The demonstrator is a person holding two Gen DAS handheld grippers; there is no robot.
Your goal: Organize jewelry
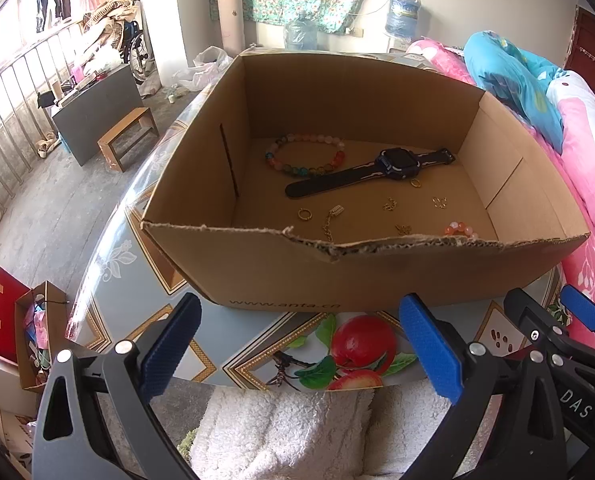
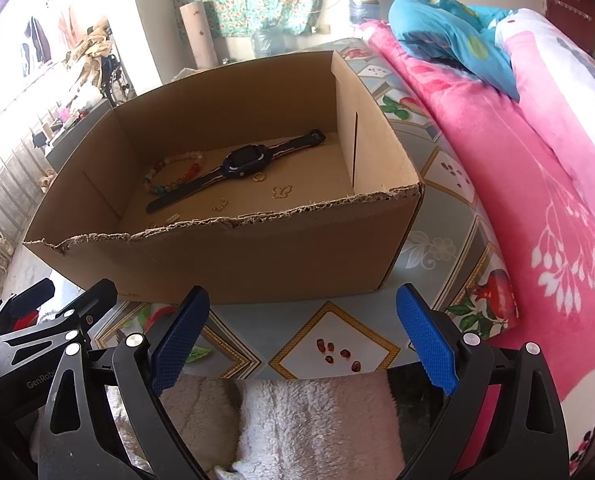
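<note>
Hovering side by side at the near edge of a table, the left gripper (image 1: 301, 344) and the right gripper (image 2: 303, 338), both black-framed with blue textured pads, stood spread wide and held nothing, each clear of the open brown cardboard box (image 1: 377, 268) just ahead of them. The box sat on a glossy tablecloth printed with fruit and gold diamonds (image 2: 441, 208), beside a pink floral blanket (image 2: 537, 184). On the box floor lay the jewelry: a bracelet of multicoloured round beads (image 1: 303, 154) touching the strap of a black wristwatch with a dark blue case (image 1: 371, 172), a small gold ring (image 1: 304, 214), a second gold ring (image 1: 415, 183) just beside the watch case, a thin gold chain with a pale tab end (image 1: 331, 220), several tiny gold charms (image 1: 388, 204) and a short strand of orange and pink beads (image 1: 461, 230) against the near wall. With every piece already inside the box, the scene fitted either a loose heap awaiting sorting or a finished gathering. The likely risks: the torn, ragged near rim could snag a descending pad, the broad pads could fail to pinch the flat rings and charms off the cardboard, and the chain could drag a neighbour along. Readable writing included "www.anta.cn" on the box front, "DAS" on the neighbouring gripper in the left view, and "GenRobo", cut off, in the right view.
</note>
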